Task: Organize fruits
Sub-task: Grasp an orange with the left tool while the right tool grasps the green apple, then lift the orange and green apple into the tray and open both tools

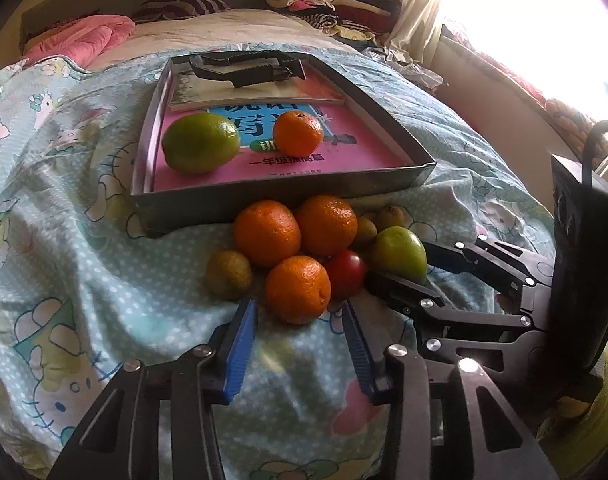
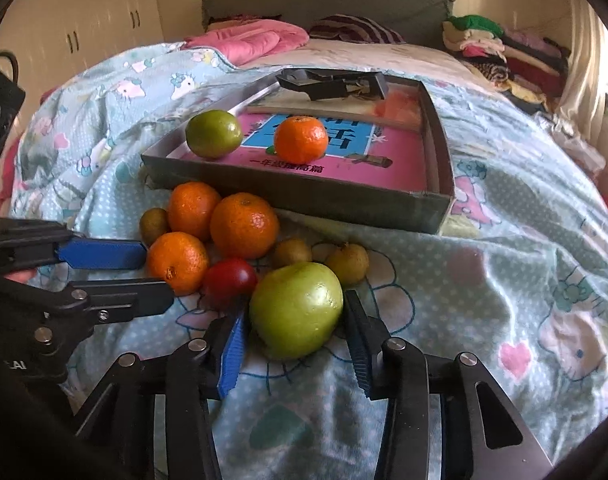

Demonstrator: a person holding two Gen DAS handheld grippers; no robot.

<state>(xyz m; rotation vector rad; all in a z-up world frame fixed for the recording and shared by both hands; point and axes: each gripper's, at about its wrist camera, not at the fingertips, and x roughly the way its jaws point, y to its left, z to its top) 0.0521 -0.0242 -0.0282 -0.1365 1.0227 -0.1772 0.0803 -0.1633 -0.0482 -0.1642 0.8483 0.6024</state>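
Two fruits already sit in the box (image 1: 407,178) on the bed: a green citrus (image 1: 200,142) and a mandarin (image 1: 298,133); the rest lie heaped on the bedsheet (image 1: 104,264) just in front of it. Pick step, both sides. Left claw (image 1: 300,312) straddles the nearest mandarin (image 1: 297,289), pads beside it, contact unclear, so it reads as spread. Right claw (image 2: 296,316) brackets the green pear (image 2: 296,310), its blue pad (image 2: 235,344) close to the skin, grip not confirmed. Next: finish closing, lift straight up without nudging the red fruit (image 2: 230,280), carry over the box wall
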